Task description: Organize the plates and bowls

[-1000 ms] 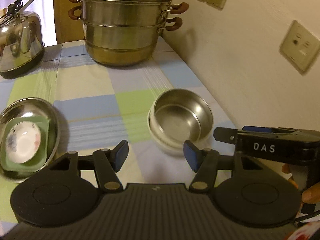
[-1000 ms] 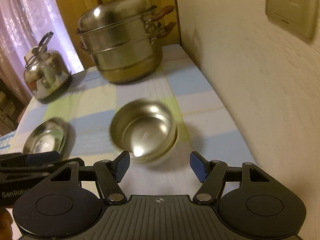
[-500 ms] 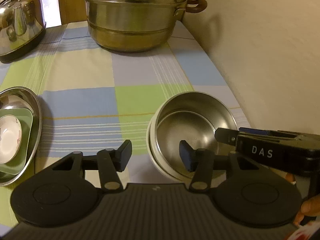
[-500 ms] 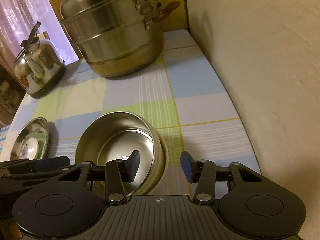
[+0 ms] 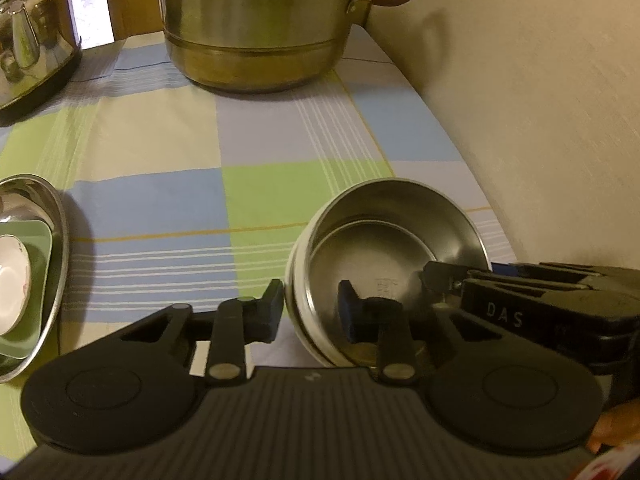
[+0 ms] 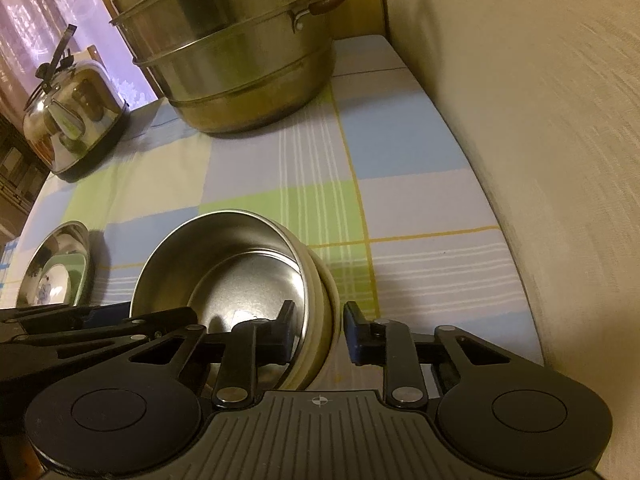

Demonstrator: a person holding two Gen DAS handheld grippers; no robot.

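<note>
A tiered steamer pot (image 5: 260, 28) stands beyond the steel bowl (image 5: 394, 256) on the checked tabletop (image 5: 160, 168), a kettle (image 5: 32, 28) far to its left, a wall (image 5: 540, 100) just right; my right gripper (image 6: 316, 330) crosses its right rim, my left gripper (image 5: 310, 306) its left rim. The bowl is shiny, round, nested in a cream bowl (image 5: 294, 296), mouth up, slightly tilted. Each pair of jaws straddles both rims, not visibly pinching. Left of the bowl, an oval steel dish (image 5: 58, 240) holds a green plate (image 5: 40, 280) and a white saucer (image 5: 12, 284).
</note>
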